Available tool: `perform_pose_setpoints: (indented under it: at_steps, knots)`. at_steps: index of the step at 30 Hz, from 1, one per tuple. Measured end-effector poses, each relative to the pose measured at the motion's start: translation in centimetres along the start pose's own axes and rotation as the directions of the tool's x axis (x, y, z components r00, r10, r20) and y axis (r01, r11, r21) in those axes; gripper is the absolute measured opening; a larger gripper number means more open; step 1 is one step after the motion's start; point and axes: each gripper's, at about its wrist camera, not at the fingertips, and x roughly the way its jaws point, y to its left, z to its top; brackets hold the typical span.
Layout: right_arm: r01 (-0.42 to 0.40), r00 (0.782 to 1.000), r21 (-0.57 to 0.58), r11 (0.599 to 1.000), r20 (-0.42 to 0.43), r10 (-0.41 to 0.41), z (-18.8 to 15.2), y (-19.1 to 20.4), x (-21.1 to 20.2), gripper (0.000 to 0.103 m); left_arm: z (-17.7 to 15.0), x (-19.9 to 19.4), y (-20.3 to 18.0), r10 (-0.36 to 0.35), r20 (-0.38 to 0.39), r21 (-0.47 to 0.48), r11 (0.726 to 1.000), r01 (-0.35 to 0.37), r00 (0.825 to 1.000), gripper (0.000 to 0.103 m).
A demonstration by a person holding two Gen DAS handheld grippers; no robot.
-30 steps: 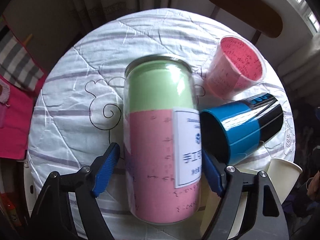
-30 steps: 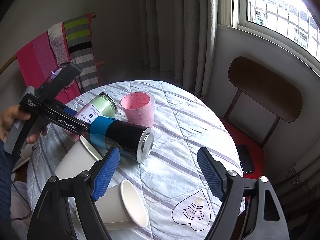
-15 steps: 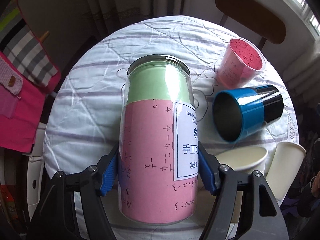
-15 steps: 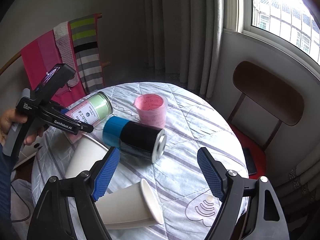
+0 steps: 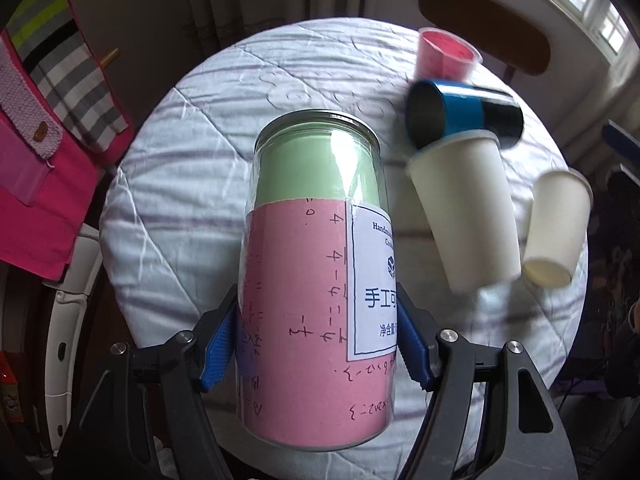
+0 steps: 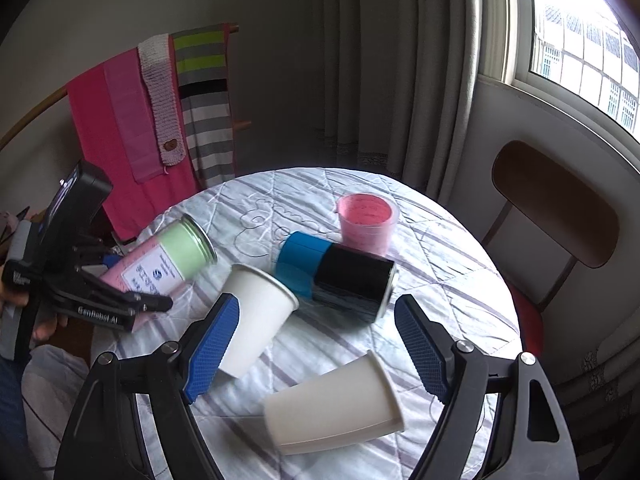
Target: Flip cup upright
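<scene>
My left gripper (image 5: 316, 344) is shut on a clear jar-like cup with pink and green paper inside (image 5: 316, 272) and holds it tilted above the table's near-left edge; it also shows in the right wrist view (image 6: 160, 260). My right gripper (image 6: 316, 344) is open and empty, above two white paper cups lying on their sides (image 6: 256, 320) (image 6: 336, 404). A blue-and-black cup (image 6: 336, 276) lies on its side at mid-table. A pink cup (image 6: 366, 222) stands upright behind it.
The round table (image 6: 448, 256) has a white quilted cloth. A wooden chair (image 6: 556, 216) stands at the right by the window. A rack with pink and striped cloths (image 6: 160, 112) stands at the left, behind the left gripper (image 6: 120, 304).
My left gripper closed on the pink-and-green cup, lifted it and drew it back toward the table's left edge. The right gripper moved back and up, staying open.
</scene>
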Motion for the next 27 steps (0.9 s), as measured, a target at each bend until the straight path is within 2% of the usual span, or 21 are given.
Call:
perform_pose_setpoints:
  at_steps: [2,8,13,16,21,23,27]
  knots:
    - [0.015,1.000,-0.009,1.000,-0.003,-0.015,-0.3,0.8,-0.2,0.081,-1.0,-0.2,-0.6,0.018,0.001,0.014,1.000,-0.018,1.000,0.071]
    - [0.018,1.000,-0.006,1.000,-0.011,-0.018,-1.4,2.3,-1.1,0.081,-3.2,-0.9,-2.8,0.013,0.022,0.071,0.997,-0.014,1.000,0.071]
    - [0.028,0.999,-0.002,1.000,-0.016,-0.028,-2.0,2.9,-1.7,0.081,-3.7,-0.2,-3.4,-0.009,0.021,0.057,0.998,0.008,1.000,0.071]
    - [0.037,0.999,-0.003,0.999,-0.019,-0.038,-2.2,2.9,-2.0,0.081,-4.4,-0.1,-4.1,0.026,0.029,0.066,0.997,-0.028,0.999,0.072]
    - [0.037,0.999,0.001,0.999,-0.013,-0.037,-2.4,2.7,-2.6,0.081,-5.4,-1.1,-4.5,0.048,0.062,0.050,0.997,-0.051,0.997,0.083]
    - [0.037,0.999,-0.002,0.999,-0.011,-0.037,-2.5,2.8,-2.9,0.081,-5.8,-1.9,-4.7,0.084,0.086,0.053,0.995,-0.089,0.993,0.090]
    - [0.030,1.000,0.006,1.000,0.000,-0.030,-2.8,2.8,-3.6,0.081,-7.0,-3.6,-5.0,0.181,0.121,0.039,0.982,-0.187,0.976,0.091]
